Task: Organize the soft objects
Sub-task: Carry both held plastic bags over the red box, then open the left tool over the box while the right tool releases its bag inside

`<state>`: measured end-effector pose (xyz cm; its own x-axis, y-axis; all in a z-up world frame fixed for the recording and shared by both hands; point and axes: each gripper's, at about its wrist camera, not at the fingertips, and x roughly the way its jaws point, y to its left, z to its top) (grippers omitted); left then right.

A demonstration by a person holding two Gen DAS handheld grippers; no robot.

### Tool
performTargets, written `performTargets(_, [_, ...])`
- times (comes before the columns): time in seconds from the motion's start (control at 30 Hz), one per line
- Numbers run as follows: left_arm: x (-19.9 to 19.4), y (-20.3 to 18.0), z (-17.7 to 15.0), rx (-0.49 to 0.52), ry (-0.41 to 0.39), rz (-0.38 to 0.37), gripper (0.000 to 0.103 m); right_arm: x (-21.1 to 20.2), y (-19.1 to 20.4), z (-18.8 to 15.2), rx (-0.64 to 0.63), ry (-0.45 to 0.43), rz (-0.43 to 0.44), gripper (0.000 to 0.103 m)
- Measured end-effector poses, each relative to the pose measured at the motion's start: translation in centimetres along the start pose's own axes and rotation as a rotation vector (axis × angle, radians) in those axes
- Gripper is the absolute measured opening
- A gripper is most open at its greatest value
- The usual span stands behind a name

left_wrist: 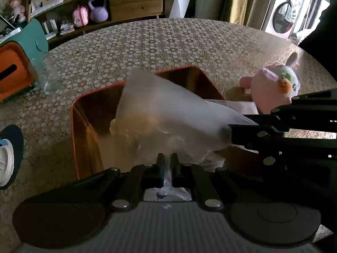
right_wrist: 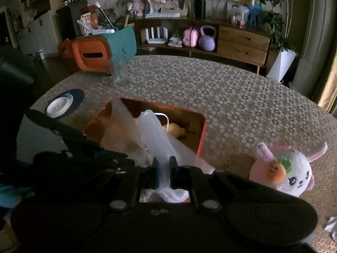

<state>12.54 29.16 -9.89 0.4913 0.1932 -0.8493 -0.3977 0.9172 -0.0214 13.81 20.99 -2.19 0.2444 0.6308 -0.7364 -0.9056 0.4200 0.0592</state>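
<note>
Both tongs are clamped narrow on one clear plastic bag (left_wrist: 168,113) above an orange-rimmed box (left_wrist: 88,113) at mid-frame. In the left wrist view, the left gripper (left_wrist: 167,164) pinches a fold of the film at bottom centre, while the right gripper (left_wrist: 229,135) reaches in from the right edge and nips the bag's far end, stretching it into a cone over the open box. In the right wrist view, the right gripper (right_wrist: 165,168) bites a twisted strip of the same bag (right_wrist: 153,130), and the left gripper (right_wrist: 118,158) shows dark at lower left. Something pale tan lies inside the box (right_wrist: 202,135) — too blurred to name. A pink-and-white bunny plush (right_wrist: 288,172) rests on the pebble-patterned table (right_wrist: 231,97) at lower right, just beside the box. A teal-and-orange bin (right_wrist: 99,52) stands at upper left, and a white lid (right_wrist: 58,106) lies at the table's left edge — well apart from the box.
</note>
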Motion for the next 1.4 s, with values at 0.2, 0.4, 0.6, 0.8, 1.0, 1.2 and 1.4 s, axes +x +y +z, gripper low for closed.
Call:
performTargets(0.2, [0.5, 0.4, 0.4, 0.014, 0.011, -0.024, 0.005, 1.0, -0.2, -0.2, -0.010, 0.030, 0.015, 0.008])
performTargets(0.4, [0.1, 1.0, 0.3, 0.010, 0.006, -0.049, 0.010, 0.6, -0.2, -0.5, -0.022, 0.023, 0.032, 0.014])
performTargets(0.6, [-1.0, 0.8, -0.1, 0.071, -0.010, -0.036, 0.057, -0.2, -0.4, -0.6, -0.017, 0.014, 0.046, 0.020])
performTargets(0.8, [-2.6, 1.1, -0.5, 0.069, -0.032, -0.033, 0.060, -1.3, -0.6, -0.7, -0.010, -0.001, 0.055, 0.027])
performTargets(1.0, [-4.8, 1.6, -0.9, 0.059, -0.074, -0.011, 0.070, -3.2, -0.7, -1.0, -0.005, -0.049, 0.067, 0.049])
performTargets(1.2, [-7.4, 1.8, -1.3, 0.051, -0.126, -0.003, 0.070, -5.5, -0.7, -1.4, 0.006, -0.092, 0.092, 0.056])
performTargets(1.4, [-10.4, 0.4, -1.7, 0.063, -0.195, -0.034, 0.070, -9.4, -1.2, -2.4, 0.022, -0.148, 0.089, 0.063])
